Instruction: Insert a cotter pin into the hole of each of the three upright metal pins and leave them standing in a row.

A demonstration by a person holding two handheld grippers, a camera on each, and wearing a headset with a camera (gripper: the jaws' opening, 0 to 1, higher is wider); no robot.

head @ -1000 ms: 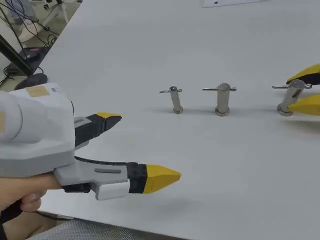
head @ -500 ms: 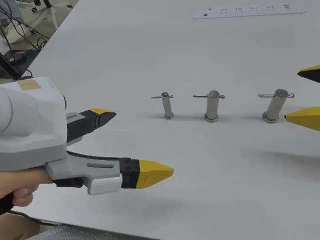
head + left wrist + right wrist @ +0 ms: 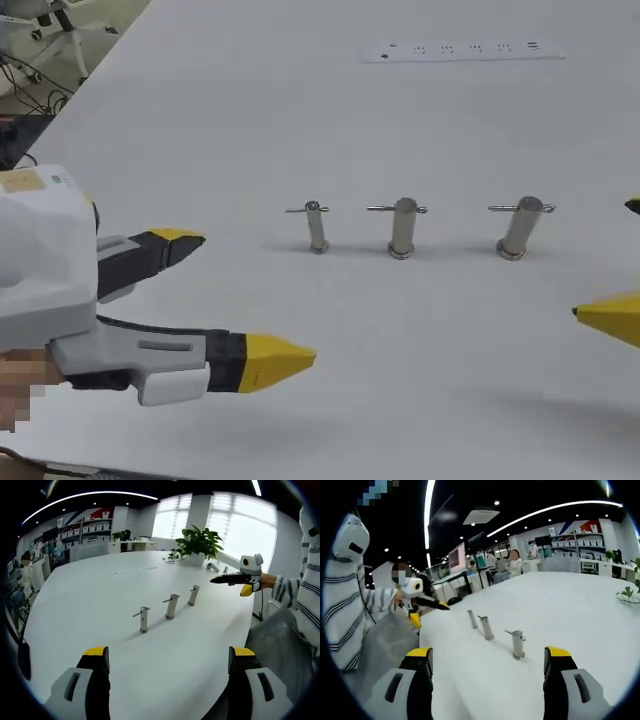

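On the white workbench [image 3: 420, 110], three metal pins are standing upright in a row: the left pin [image 3: 317, 232], the middle pin [image 3: 402, 232] and the right pin [image 3: 518, 232]. Each is carrying a cotter pin [image 3: 392, 209] crosswise near its top, apparently through its hole, though the detail is small. The left gripper [image 3: 255, 295] is hovering well short of the row, jaws spread wide and gripping nothing. The right gripper [image 3: 487, 655] is hovering likewise, wide apart and empty. Finishing well likely means keeping both grippers clear of the protruding cotter pin ends, so that nothing is toppling.
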